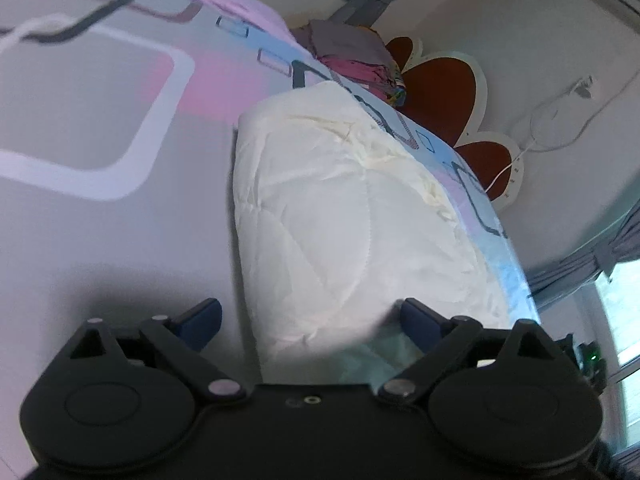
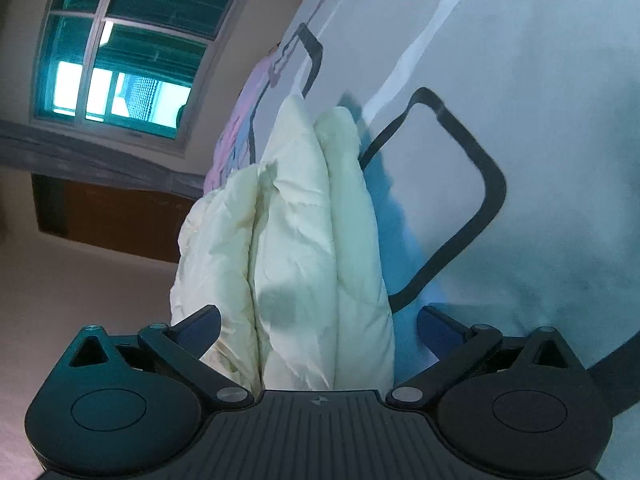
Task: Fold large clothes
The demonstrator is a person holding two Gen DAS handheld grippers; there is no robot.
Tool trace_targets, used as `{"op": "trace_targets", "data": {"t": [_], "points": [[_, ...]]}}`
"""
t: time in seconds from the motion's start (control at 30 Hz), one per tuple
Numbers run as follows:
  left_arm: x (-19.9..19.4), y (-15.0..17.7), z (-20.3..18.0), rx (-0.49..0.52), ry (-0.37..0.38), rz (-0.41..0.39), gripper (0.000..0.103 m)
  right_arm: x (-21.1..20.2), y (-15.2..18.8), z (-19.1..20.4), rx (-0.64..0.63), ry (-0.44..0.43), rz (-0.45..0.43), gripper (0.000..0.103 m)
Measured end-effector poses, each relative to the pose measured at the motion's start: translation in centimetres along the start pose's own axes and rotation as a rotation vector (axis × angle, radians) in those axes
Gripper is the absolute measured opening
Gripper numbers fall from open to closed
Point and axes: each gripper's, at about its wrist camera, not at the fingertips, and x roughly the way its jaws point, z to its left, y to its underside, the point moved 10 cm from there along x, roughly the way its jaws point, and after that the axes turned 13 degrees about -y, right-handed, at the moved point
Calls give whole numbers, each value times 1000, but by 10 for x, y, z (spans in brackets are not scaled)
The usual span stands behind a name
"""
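Cream-white and puffy, the folded padded garment (image 1: 344, 216) lies on a bed whose sheet (image 1: 100, 120) is grey, pink and pale blue with rounded square outlines in white and dark grey. In the left wrist view the sheet fills the left side, the garment sits in the middle near the bed's edge, and farther right a small heap of grey and pink clothes (image 1: 352, 56) rests at the far end of the bed. Beyond that, a wall carries a dark red petal-shaped decoration (image 1: 440, 84) and a white cable (image 1: 560, 120). The left claw (image 1: 308, 320) is spread wide, its blue pads on either side of the garment's near end without pressing it.

In the right wrist view a window (image 2: 120, 60) with a teal tint shows at the left, with a brown board below it. The garment (image 2: 296, 240) stands in the centre as three thick stacked layers seen edge-on. To its right lies the sheet (image 2: 540, 160) with a dark rounded outline. The right claw (image 2: 320, 328) is also spread wide, its fingers flanking the layers; whether the left pad touches the fabric I cannot tell.
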Motion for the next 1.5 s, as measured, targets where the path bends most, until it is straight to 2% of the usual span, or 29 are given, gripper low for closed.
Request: {"op": "trace_targets", "data": {"t": [0.27, 0.4, 0.6, 0.67, 0.73, 0.77, 0.8, 0.9, 1.17, 1.5], "points": [[15, 10, 1, -74, 56, 56, 95, 23, -2, 8, -64, 34, 89, 103], [21, 10, 1, -95, 74, 69, 95, 36, -5, 13, -82, 44, 125, 103], [31, 11, -8, -123, 120, 82, 92, 67, -2, 19, -186, 84, 189, 103], [34, 11, -10, -126, 108, 77, 92, 72, -2, 17, -197, 82, 200, 103], [33, 11, -15, -106, 89, 58, 87, 73, 0, 16, -223, 75, 218, 98], [32, 12, -18, -90, 79, 42, 86, 75, 2, 18, -221, 54, 230, 82], [29, 12, -21, -76, 70, 27, 81, 73, 5, 19, -216, 46, 231, 77], [20, 10, -27, -52, 63, -5, 73, 72, 6, 23, -245, 28, 238, 70], [-14, 9, -45, 46, 30, -88, 71, 60, 6, 54, -332, -46, 269, 66], [-60, -9, -65, 117, 35, -183, 71, 61, 12, 111, -454, -132, 277, 62]]}}
